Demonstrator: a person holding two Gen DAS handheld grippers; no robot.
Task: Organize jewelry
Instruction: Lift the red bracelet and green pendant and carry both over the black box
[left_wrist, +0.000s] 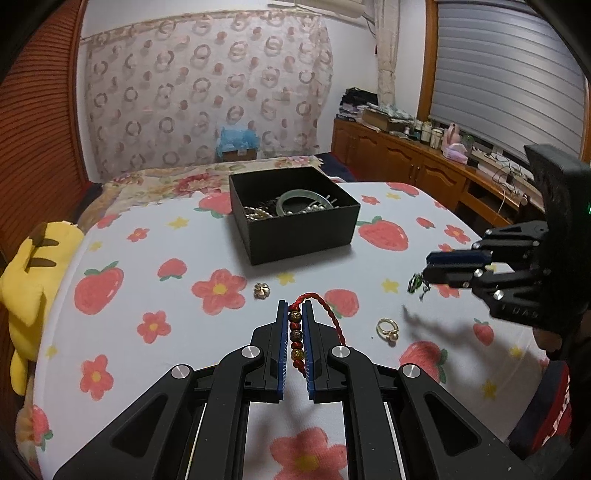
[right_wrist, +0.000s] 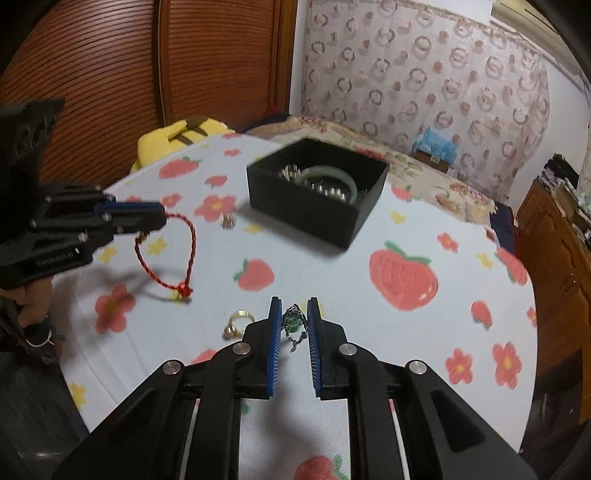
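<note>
A white cloth (left_wrist: 155, 258) printed with red strawberries and flowers covers the round table where I work, in a bedroom with a slatted wooden wardrobe (right_wrist: 110, 74), a lace curtain (left_wrist: 207, 81) patterned in rings, and a low wooden sideboard (left_wrist: 406, 155) under a shuttered window. A yellow plush toy (left_wrist: 33, 266) slumps at the cloth's edge, left of the box in the left wrist view.

The black box (left_wrist: 295, 236), square, matte and open-topped, sits toward the far side of the table. Inside it I see a smooth pale-green bangle (left_wrist: 295, 199) lying over pearl-like beads and a tangle of metal pieces.

My left gripper (left_wrist: 295, 314), nearer me than the box, pinches a bracelet (left_wrist: 296, 343) between its blue ribbed pads: round red and amber-brown beads run along the narrow gap, and a twisted red cord loops out to one side and hangs down to a knot. My right gripper (right_wrist: 294, 314) holds a small dark chain piece with a green stone (right_wrist: 293, 323) between its pads, lifted off the cloth; the fingers stand a little apart around it.

On the cloth, nearer me than the box, lie a small brassy flower-shaped piece (left_wrist: 262, 290) and a gold ring (left_wrist: 388, 329) with a bead setting, well apart from each other.
</note>
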